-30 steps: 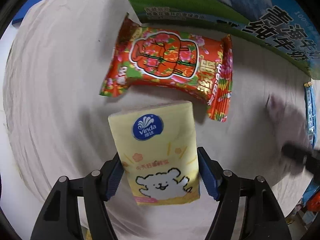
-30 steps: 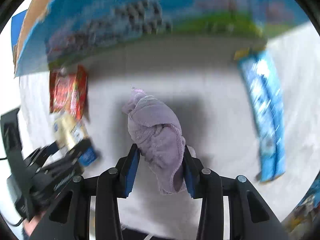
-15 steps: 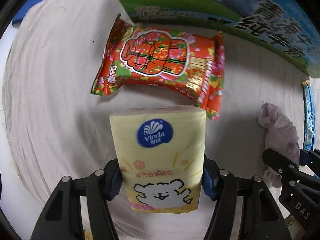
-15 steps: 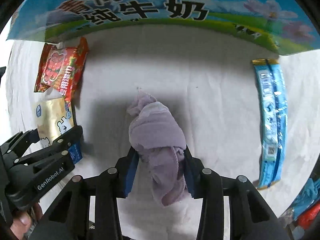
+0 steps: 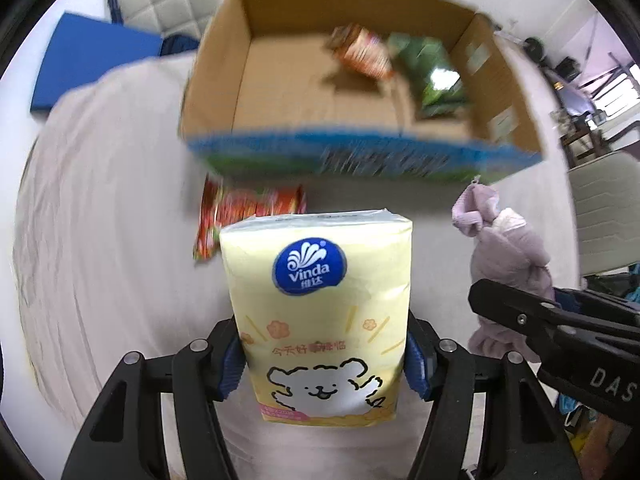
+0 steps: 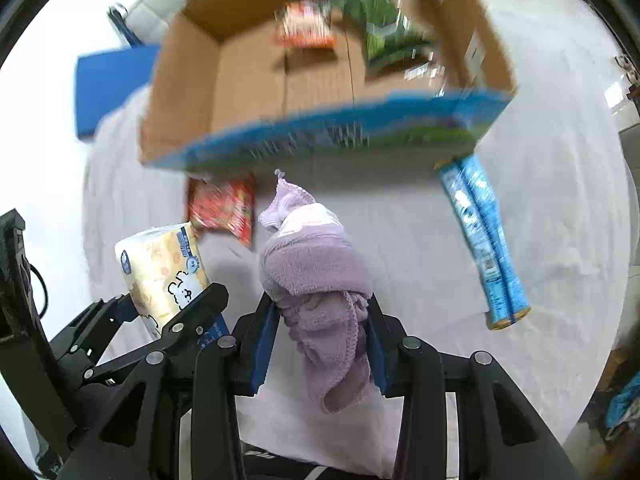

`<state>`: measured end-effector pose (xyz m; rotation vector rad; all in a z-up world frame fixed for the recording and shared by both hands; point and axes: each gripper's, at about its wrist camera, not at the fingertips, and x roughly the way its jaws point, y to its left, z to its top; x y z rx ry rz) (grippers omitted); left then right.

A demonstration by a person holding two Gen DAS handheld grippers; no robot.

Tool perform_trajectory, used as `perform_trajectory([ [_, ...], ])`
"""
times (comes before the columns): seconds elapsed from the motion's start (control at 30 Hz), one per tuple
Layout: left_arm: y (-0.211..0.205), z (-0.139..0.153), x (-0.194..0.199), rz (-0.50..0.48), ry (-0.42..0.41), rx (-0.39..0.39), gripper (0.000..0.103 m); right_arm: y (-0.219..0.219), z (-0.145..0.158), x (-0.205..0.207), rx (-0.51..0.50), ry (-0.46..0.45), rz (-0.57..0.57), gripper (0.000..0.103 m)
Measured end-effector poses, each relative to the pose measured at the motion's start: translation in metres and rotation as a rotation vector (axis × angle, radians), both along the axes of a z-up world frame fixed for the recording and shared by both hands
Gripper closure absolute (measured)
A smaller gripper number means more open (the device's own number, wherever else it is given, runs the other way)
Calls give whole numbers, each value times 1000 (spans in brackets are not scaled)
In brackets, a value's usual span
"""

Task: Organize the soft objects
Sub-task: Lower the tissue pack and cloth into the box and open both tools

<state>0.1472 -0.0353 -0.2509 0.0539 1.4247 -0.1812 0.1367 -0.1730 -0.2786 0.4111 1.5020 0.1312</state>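
Box [image 5: 304, 92] interior is now coming into view at far side, w/ both claws rising off the counter [image 5: 100, 220]. Left claw [image 5: 326, 356] is gripping tissue pack [image 5: 320, 300], right claw [image 6: 318, 344] gripping purple cloth [image 6: 316, 276]; both are prob. heading for a drop-in.

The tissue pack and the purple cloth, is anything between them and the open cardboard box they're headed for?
Nothing visible blocks either. The tissue pack and purple cloth are held up, the cardboard box ahead with its top open. Only its printed front wall must be cleared; the two snack bags inside lie toward the right.
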Motion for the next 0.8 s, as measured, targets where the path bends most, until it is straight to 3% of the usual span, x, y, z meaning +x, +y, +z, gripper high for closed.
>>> perform_trajectory([
  [0.23,-7,59,50,-23,-76,-95,42,-19,57,23,34,-112,-60,61],
  [0.33,-6,72,79,-30,-108,-86,42,-30,68,48,18,-141,-98,61],
  [0.47,-4,67,124,-30,-120,-63,42,-45,61,83,6,-133,-169,61],
  [0.6,-2,55,163,-24,-80,-52,41,-52,38,114,9,-90,-213,61],
  [0.8,-6,10,220,-31,9,-11,41,-37,-3,158,-17,-28,-197,61],
])
